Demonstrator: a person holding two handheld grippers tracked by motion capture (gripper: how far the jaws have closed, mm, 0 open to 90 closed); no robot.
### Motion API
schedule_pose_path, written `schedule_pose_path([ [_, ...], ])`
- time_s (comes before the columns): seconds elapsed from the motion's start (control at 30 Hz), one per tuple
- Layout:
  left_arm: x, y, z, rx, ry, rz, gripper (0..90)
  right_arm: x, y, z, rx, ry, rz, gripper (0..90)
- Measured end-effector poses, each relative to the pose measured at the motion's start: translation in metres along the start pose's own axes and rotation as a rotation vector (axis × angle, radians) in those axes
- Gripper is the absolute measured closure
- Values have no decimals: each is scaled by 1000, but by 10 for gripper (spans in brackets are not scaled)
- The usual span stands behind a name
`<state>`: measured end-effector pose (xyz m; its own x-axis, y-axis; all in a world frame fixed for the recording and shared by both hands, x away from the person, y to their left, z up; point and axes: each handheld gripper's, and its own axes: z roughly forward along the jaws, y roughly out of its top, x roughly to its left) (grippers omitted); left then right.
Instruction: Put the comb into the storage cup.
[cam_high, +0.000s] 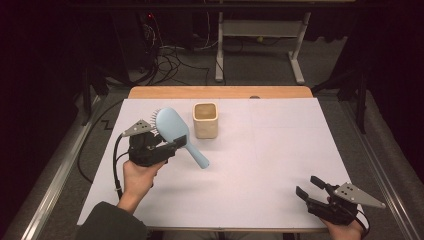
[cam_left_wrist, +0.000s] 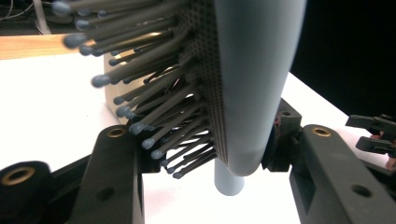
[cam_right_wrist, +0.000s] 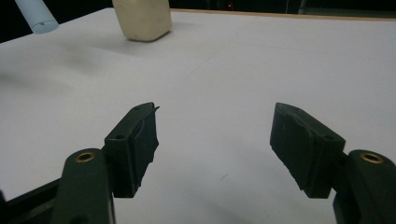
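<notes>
A pale blue hairbrush (cam_high: 172, 131) is held above the white table, head up and to the left, handle slanting down to the right. My left gripper (cam_high: 172, 145) is shut on it near where the head meets the handle. In the left gripper view the brush head (cam_left_wrist: 252, 70) and its grey bristles (cam_left_wrist: 154, 93) stand between the two black jaws. A cream square cup (cam_high: 205, 120) stands open-topped just right of the brush. My right gripper (cam_high: 309, 186) rests low at the table's front right, open, with nothing between its fingers (cam_right_wrist: 135, 144).
A white sheet (cam_high: 280, 150) covers the table, with a wooden edge (cam_high: 220, 92) at the back. Behind it stand a table frame and cables on the floor. In the right gripper view the cup (cam_right_wrist: 142, 18) and the brush handle's tip (cam_right_wrist: 37, 14) sit far off.
</notes>
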<state>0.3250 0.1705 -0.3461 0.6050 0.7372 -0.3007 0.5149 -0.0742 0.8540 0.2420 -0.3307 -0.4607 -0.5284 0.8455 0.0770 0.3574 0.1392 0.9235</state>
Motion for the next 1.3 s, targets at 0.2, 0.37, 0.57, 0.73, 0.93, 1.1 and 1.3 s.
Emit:
schedule_pose_path([
  [0.2,1,7,4,-1,10,3,522,0,0,1,1,7,-1,326],
  [0.37,1,14,8,-3,15,8,522,2,-1,2,1,13,-18,326],
  [0.57,4,20,13,-4,18,5,522,3,-1,4,6,16,-26,325],
  [0.73,8,24,19,1,23,-6,522,4,-1,5,3,19,-28,326],
  [0.93,10,27,26,12,37,0,522,4,0,4,-2,23,-28,326],
  [1.1,9,32,30,13,43,10,522,4,0,5,-7,22,-24,327],
  [1.3,9,38,34,19,53,16,522,3,0,5,-13,23,-27,331],
])
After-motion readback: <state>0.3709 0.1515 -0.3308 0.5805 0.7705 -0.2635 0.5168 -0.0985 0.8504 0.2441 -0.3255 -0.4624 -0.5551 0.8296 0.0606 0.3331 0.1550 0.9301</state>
